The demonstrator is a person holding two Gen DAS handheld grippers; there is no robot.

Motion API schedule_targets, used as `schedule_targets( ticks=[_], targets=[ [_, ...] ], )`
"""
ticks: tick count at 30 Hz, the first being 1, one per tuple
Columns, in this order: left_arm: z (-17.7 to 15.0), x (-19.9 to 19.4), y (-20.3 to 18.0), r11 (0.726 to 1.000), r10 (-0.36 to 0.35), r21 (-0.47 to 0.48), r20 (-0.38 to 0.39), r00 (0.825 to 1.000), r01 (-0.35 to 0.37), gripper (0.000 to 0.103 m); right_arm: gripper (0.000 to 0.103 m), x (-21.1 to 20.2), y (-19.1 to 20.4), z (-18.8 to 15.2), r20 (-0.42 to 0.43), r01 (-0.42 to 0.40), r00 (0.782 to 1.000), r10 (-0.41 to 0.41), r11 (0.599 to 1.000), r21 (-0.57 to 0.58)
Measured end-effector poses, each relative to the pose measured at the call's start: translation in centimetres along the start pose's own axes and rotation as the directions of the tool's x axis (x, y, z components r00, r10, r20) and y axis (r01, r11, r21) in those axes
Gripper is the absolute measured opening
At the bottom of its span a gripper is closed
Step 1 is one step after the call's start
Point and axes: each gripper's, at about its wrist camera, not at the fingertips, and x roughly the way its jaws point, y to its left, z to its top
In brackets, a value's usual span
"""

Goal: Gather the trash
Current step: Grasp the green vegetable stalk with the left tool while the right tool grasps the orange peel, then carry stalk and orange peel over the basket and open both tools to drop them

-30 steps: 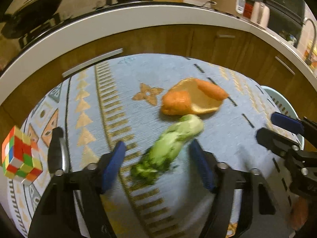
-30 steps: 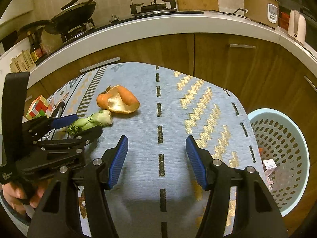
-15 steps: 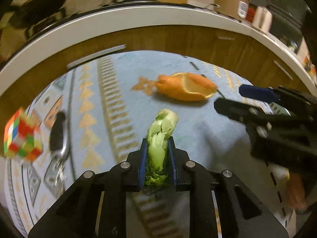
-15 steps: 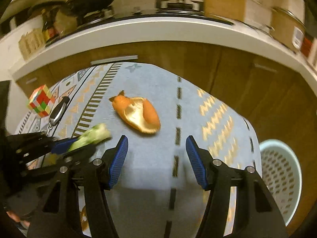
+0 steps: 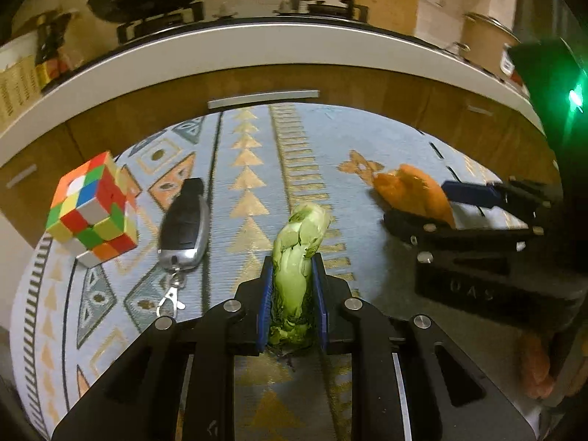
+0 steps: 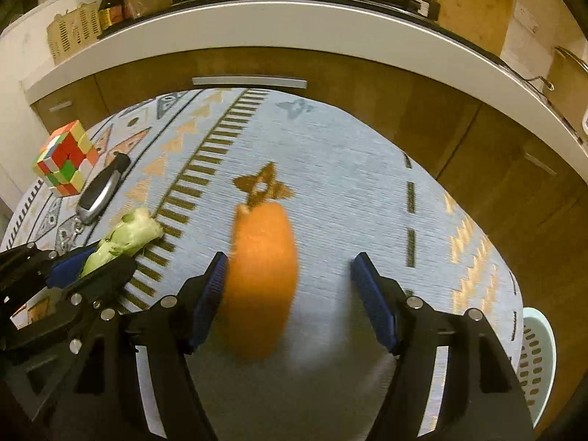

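The left gripper (image 5: 292, 294) is clenched on the pale green vegetable stalk (image 5: 296, 257), just above the blue patterned tablecloth (image 6: 349, 169). The right gripper's (image 6: 288, 290) jaws are opening around the orange peel (image 6: 262, 279) mid-table; bare cloth lies rightward to the edge, where the light-blue perforated plastic basket (image 6: 536, 360) stands.

Left gripper (image 5: 292, 294), open around the greens (image 5: 296, 257) a second ago, is now clamped on the stalk, whose pale end projects beyond the pads. Right gripper (image 6: 290, 286) has moved from bare cloth to straddle the orange peel (image 6: 261, 279); its jaws are opening, the peel nearer the left pad.
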Motion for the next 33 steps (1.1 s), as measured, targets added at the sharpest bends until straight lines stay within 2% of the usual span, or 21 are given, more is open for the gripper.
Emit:
schedule_targets(
  ticks=[1,3,5,8,10,12,17,24,29,33],
  targets=[
    [0.1,0.1,0.5,1.000,-0.010,-0.025,-0.005,1.000,0.010,0.018,0.064,0.0,0.2,-0.1,0.001,0.004,1.000,-0.004,1.000,-0.007],
    [0.2,0.1,1.2,0.997,-0.047,-0.058,-0.007,0.999,0.047,0.018,0.050,-0.2,0.4,-0.2,0.008,0.005,1.000,-0.005,1.000,-0.014],
    [0.2,0.1,1.5,0.996,-0.057,-0.067,-0.006,0.998,0.056,0.018,0.026,-0.6,0.4,-0.5,0.015,-0.015,1.000,0.015,1.000,-0.005],
    [0.2,0.1,1.2,0.997,-0.052,-0.062,-0.006,0.999,0.051,0.018,0.020,-1.3,0.3,-1.0,0.033,-0.014,0.999,0.013,1.000,0.011],
    [0.2,-0.2,1.1,0.996,-0.058,-0.065,-0.002,0.998,0.058,0.018,0.019,-2.1,0.0,-1.3,0.053,-0.021,0.998,0.019,0.999,0.038],
    [0.1,-0.7,0.9,0.989,-0.116,-0.089,0.000,0.993,0.116,0.018,0.018,-3.5,-0.5,-2.0,0.074,-0.027,0.997,0.022,0.997,0.068],
    [0.3,-3.2,-1.3,0.977,-0.201,-0.067,0.030,0.979,0.203,0.018,0.018,-8.1,-1.7,-3.6,0.144,0.011,0.989,-0.024,0.996,0.090],
    [1.2,-8.1,-7.3,0.957,-0.289,0.044,0.107,0.951,0.286,0.018,0.018,-14.6,-5.0,-5.8,0.233,0.087,0.964,-0.124,0.983,0.161],
    [2.2,-9.7,-12.2,0.934,-0.351,0.119,0.113,0.930,0.338,0.018,0.018,-17.9,-8.5,-7.7,0.241,0.138,0.951,-0.194,0.963,0.234],
    [2.5,-10.4,-16.4,0.917,-0.376,0.187,0.103,0.921,0.353,0.018,0.018,-19.8,-11.6,-9.5,0.222,0.191,0.939,-0.264,0.934,0.301]
  ],
)
